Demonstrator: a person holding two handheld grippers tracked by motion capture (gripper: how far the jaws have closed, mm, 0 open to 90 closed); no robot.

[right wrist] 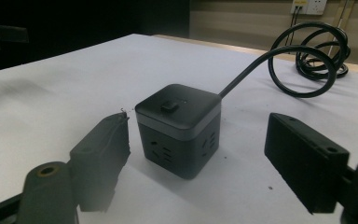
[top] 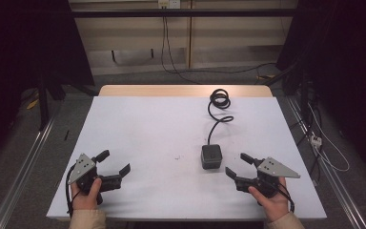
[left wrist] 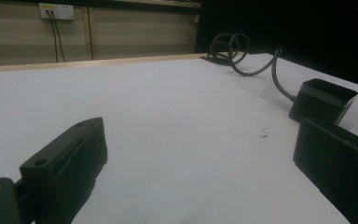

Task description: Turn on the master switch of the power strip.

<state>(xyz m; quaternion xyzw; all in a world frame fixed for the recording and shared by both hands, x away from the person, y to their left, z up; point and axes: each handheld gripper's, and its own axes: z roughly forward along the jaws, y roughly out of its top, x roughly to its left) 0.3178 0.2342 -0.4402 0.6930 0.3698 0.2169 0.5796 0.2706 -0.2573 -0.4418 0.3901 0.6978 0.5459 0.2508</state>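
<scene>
High view first: I see the black cube power strip (top: 211,156) sitting upright on the white table (top: 147,143), right of the middle and nearer the near edge than the far one. Its black cord (top: 218,112) runs from its far side toward the far edge and ends in a loose coil there. In the right gripper view I make out a small button on the cube's top face and socket slots on its side walls, with a pale band just under the top.

My right gripper (top: 238,166) hovers just beside the cube, on its near right, jaws spread wide and touching nothing; the cube lies ahead of the gap between them, not inside it. My left gripper (top: 114,162) rests near the near left corner of the table, well apart from the cube, its jaws likewise spread with bare tabletop between them.
</scene>
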